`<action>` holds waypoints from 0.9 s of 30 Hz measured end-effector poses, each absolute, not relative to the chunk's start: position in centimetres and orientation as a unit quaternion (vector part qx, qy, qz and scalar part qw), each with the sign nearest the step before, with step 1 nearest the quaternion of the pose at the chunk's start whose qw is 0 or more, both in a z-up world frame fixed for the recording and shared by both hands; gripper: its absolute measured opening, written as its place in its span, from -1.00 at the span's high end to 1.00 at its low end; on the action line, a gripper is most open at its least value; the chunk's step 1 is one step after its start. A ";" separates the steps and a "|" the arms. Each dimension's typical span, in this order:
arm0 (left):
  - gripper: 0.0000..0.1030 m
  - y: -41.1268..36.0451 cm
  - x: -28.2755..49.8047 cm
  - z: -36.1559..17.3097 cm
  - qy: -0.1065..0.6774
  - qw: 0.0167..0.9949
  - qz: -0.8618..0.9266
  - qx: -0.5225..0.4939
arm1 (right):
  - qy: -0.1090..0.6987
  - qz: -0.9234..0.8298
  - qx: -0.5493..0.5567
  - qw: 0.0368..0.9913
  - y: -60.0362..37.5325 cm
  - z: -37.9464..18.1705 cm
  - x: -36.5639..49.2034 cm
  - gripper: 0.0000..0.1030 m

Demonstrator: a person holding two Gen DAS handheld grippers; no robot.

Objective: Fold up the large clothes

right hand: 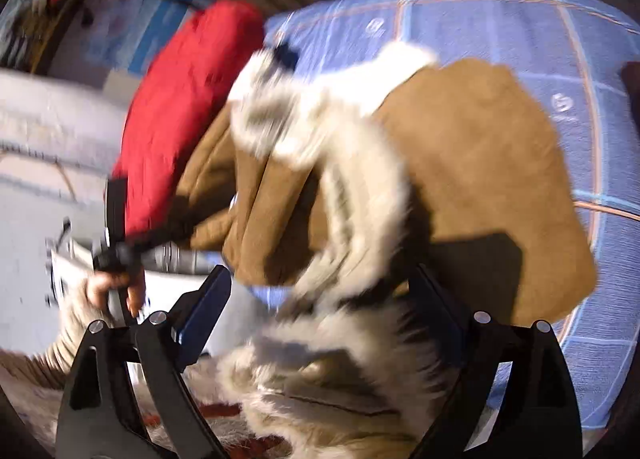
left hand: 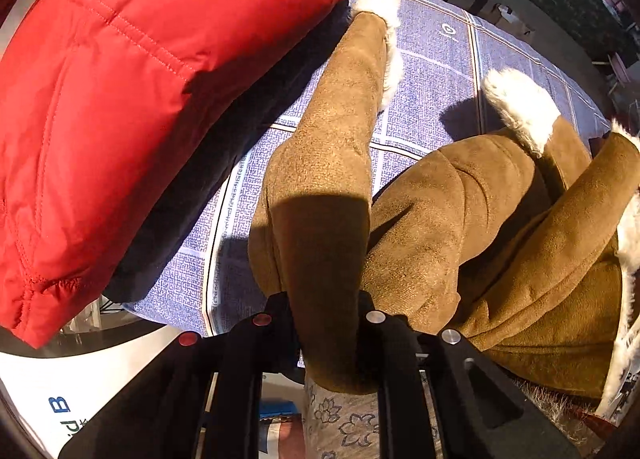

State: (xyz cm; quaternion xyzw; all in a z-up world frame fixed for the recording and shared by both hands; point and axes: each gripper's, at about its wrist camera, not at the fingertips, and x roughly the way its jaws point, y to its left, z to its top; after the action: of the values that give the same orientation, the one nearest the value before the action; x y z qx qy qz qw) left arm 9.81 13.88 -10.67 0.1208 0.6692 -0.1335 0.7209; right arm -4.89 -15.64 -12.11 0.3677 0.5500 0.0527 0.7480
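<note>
Presently, folding is unfinished: one brown fur-trimmed coat (left hand: 500,227) lies rumpled on the bed (left hand: 436,71) near its front edge, one sleeve (left hand: 332,163) outstretched. Left claw (left hand: 326,323) pinches that sleeve; right claw (right hand: 320,299) is spread, nothing gripped. One red padded jacket (left hand: 140,79) sits folded at the side edge.

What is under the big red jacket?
Under the red jacket lies a dark navy garment, only its edge showing, on the blue checked cloth. The rest is covered.
</note>
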 end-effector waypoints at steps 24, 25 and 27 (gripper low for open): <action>0.75 6.4 8.9 5.2 0.493 0.823 -0.260 0.109 | 0.512 -0.086 0.143 0.842 -20.8 -6.3 -6.1 0.79; 0.75 6.0 9.1 7.2 0.473 0.833 -0.271 0.099 | 0.491 -0.097 0.142 0.854 -21.4 -3.9 -6.6 0.79; 0.75 5.6 9.3 11.2 0.431 0.851 -0.289 0.082 | 0.439 -0.114 0.137 0.881 -22.8 1.3 -7.6 0.79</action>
State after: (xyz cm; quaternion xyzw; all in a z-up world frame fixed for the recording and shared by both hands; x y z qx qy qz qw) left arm 9.28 5.63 11.17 0.0817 0.4309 -0.2895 0.8508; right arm -7.63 -22.76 1.26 0.1371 0.4389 -0.1135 0.8807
